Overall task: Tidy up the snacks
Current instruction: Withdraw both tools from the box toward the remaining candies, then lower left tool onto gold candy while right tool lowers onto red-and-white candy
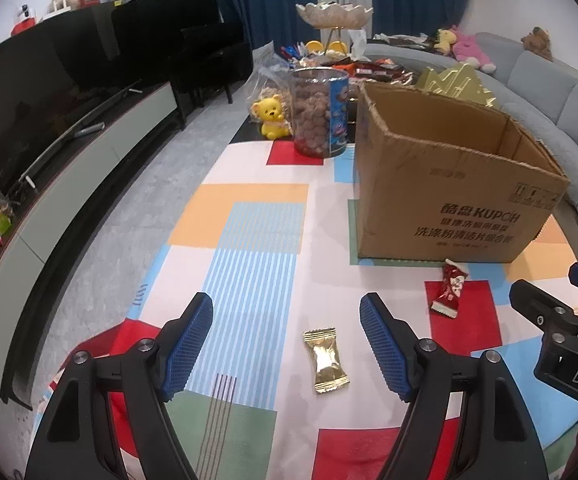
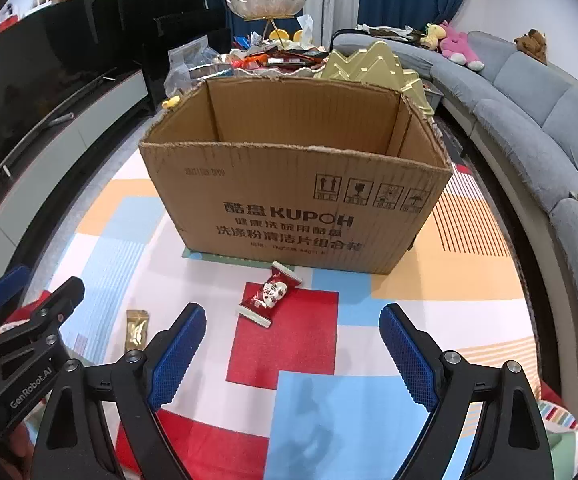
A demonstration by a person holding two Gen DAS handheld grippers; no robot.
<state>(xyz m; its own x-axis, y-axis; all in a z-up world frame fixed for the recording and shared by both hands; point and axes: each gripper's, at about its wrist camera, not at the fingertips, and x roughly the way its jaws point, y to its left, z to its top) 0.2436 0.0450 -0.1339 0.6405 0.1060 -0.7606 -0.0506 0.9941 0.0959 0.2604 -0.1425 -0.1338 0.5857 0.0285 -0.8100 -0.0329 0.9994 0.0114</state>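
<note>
A gold-wrapped candy [image 1: 326, 361] lies on the patterned tablecloth between the fingers of my open left gripper [image 1: 287, 308]; it also shows in the right wrist view [image 2: 136, 330]. A red-wrapped candy [image 2: 269, 295] lies just in front of an open cardboard box [image 2: 297, 184], ahead of my open, empty right gripper [image 2: 292, 320]. In the left wrist view the red candy [image 1: 450, 289] sits to the right, below the box [image 1: 449, 184]. What lies on the box floor is hidden.
A clear jar of brown snacks [image 1: 319, 112] and a yellow bear figure [image 1: 271, 116] stand behind the box. More wrapped snacks [image 2: 281, 58], a gold tray [image 2: 373, 68] and a tiered dish [image 2: 267, 4] crowd the far end. A grey sofa [image 2: 537, 120] curves on the right, a TV unit [image 1: 69, 184] on the left.
</note>
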